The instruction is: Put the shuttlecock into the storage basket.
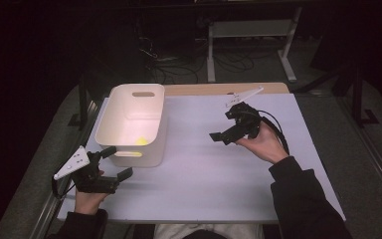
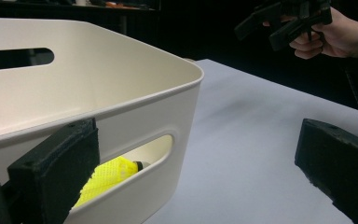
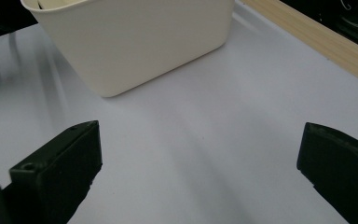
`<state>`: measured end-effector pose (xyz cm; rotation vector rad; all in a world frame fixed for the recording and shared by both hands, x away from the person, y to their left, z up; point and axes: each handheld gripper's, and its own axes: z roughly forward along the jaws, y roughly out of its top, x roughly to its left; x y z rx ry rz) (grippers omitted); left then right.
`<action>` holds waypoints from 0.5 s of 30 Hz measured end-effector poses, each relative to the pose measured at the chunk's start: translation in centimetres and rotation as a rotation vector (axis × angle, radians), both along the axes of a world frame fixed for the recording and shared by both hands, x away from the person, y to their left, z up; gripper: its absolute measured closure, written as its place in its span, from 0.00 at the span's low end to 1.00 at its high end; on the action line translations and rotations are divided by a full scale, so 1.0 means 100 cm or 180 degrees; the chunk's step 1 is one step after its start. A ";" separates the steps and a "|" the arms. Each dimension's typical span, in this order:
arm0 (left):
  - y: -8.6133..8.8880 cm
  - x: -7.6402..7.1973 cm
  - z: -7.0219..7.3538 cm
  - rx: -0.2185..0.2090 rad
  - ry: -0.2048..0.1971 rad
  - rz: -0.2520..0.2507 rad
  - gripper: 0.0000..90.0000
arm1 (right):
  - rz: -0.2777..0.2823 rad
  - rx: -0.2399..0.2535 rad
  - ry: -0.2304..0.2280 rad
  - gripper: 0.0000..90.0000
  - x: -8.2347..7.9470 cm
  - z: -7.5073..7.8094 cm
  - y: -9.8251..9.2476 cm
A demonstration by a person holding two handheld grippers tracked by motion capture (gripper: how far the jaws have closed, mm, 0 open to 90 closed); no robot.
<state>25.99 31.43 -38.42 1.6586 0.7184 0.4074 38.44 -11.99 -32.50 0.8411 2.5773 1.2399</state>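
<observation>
- Currently both tools are sitting idle and empty; judging by that, the drop into the cream-white plastic bin with slot handles [image 1: 132,102] looks already done.
- Left gripper [image 1: 113,162] is hovering at the bin's near wall, jaws spread wide, nothing between them. In the left gripper view one jaw is lying against or just in front of the bin wall [image 2: 135,116]; contact can't be confirmed. The other is hanging over bare table.
- Probable reason for that pose: the hand is either steadying the bin or just parking beside it.
- Right gripper [image 1: 225,135] is being held above the table, well apart from the bin, jaws wide open and pointing toward it. Its own view is showing both jaws empty with the bin's outer wall [image 3: 135,42] ahead.
- Task item: a yellow mesh-skirted object with a dark tip [image 2: 107,175], possibly a shuttlecock, is lying inside the bin on its floor at the near end. It's visible through the handle slot in the left gripper view and as a yellow spot [image 1: 141,141] from the high view.
- Surface: a pale lavender-white table sheet [image 1: 219,169], smooth, with nothing else on it. A light wood strip [image 1: 219,88] is showing at the far edge.
- Room: dark, with a white-framed stand [image 1: 248,30] and loose black cables [image 1: 179,62] on the floor behind the table.
- Person's dark sleeve [image 1: 303,199] is coming in from the bottom right.
</observation>
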 end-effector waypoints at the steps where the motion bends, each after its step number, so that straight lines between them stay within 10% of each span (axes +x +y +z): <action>1: 0.000 0.000 0.000 0.0000 -0.0001 0.0000 0.00 | -0.0010 0.0002 0.0014 0.00 -0.001 -0.001 0.000; 15: 0.000 0.000 0.000 -0.0001 -0.0001 0.0005 0.00 | -0.0067 0.0015 0.0015 0.00 -0.009 -0.011 -0.015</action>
